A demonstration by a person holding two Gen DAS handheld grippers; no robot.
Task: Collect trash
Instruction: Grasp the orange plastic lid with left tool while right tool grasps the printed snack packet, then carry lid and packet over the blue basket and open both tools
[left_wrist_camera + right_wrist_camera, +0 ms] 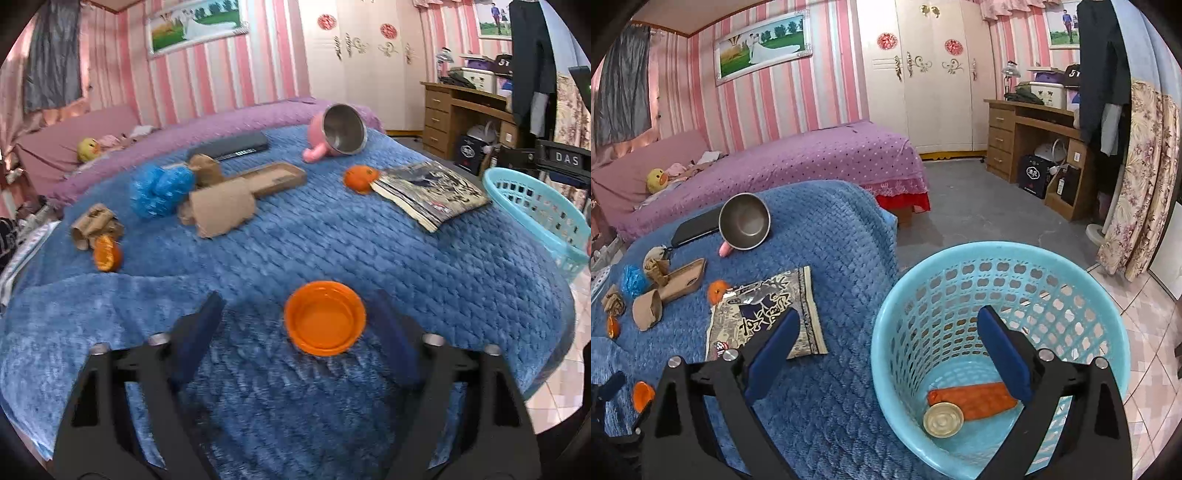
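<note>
I am bracketing the orange plastic lid (325, 317), low centre of frame on the blue blanket (332, 240), with my left claw (299, 325) half-wide, pads not touching. Risk: off-centre lid skidding aside on plush.

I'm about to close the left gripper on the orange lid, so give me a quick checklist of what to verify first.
1. Orange lid lies between the left gripper fingers: ok, nearer the right-hand finger.
2. Pads touch the lid: not ok, a gap shows on the left side.
3. Lid clear of other trash: ok, it lies alone on the blue blanket.
4. Turquoise basket ready: ok, upright beside the bed, with room inside.
5. Right gripper free: ok, open and empty.
6. Lid rests flat: cannot tell.
</note>
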